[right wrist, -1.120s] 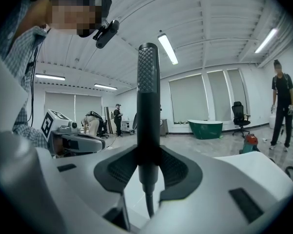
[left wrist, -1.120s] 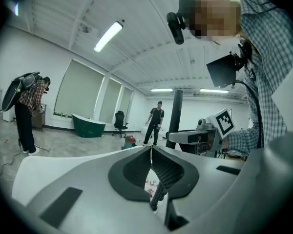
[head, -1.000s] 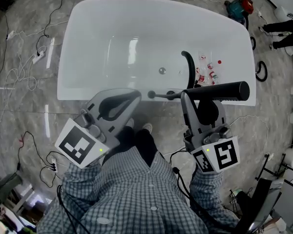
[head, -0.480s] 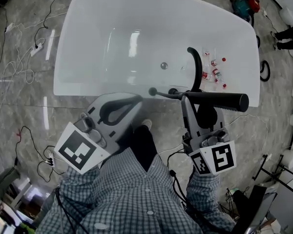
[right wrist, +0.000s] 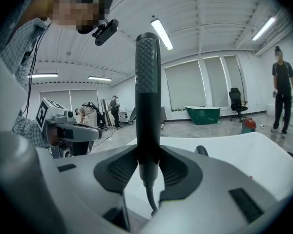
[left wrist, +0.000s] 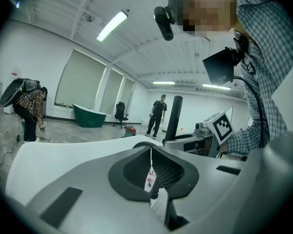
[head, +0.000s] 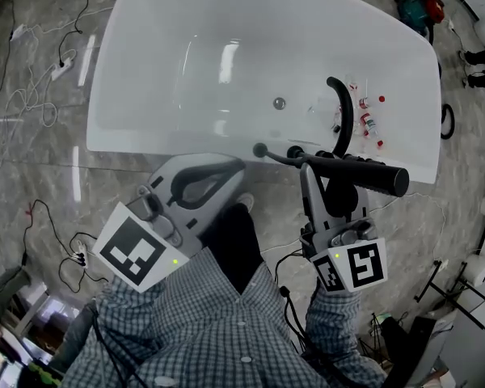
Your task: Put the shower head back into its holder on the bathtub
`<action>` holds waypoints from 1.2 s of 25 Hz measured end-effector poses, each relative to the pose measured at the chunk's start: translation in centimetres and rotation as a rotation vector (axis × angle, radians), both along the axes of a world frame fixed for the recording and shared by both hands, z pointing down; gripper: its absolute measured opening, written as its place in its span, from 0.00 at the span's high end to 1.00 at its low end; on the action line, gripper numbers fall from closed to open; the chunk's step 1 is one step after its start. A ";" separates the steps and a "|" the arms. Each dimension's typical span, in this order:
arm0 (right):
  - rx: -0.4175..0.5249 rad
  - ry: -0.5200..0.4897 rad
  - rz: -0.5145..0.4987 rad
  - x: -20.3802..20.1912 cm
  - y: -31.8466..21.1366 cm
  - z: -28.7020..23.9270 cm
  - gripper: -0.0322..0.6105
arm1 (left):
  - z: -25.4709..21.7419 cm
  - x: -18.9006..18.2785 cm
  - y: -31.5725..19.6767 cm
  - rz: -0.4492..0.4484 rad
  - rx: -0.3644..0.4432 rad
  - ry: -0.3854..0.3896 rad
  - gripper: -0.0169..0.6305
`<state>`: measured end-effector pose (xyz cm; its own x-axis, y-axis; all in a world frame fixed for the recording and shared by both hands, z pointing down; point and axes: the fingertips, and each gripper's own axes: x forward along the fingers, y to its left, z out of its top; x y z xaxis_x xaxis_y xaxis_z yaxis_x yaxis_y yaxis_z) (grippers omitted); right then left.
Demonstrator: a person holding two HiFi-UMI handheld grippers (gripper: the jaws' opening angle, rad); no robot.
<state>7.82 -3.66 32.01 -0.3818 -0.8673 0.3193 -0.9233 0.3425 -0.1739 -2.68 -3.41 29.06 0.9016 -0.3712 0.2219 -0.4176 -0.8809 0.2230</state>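
Shower head point(right wrist: 147, 72) is gripped by the right hand-held gripper point(right wrist: 147, 168), pads point(right wrist: 120, 173) visible only in its own view.

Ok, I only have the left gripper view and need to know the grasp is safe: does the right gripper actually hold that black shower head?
Observer: Yes. In the right gripper view, the right gripper has its fingers closed on the shower head near its hose end.
Operator: Where is it relative to the tub?
Observer: In the head view it lies roughly level at the near rim of the bathtub, with the spray end to the right.
Operator: Anything close by on that rim?
Observer: A curved black spout rises just behind it. I can't tell which fitting is the holder.
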 end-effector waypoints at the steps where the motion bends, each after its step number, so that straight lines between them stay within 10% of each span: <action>1: -0.004 -0.001 0.000 -0.1 -0.1 0.4 0.74 | 0.4 -0.1 -0.1 -0.002 -0.004 -0.003 0.95; 30: -0.117 0.003 0.014 -0.7 -1.6 12.4 0.74 | 10.8 0.0 -2.2 0.030 -0.091 0.008 0.95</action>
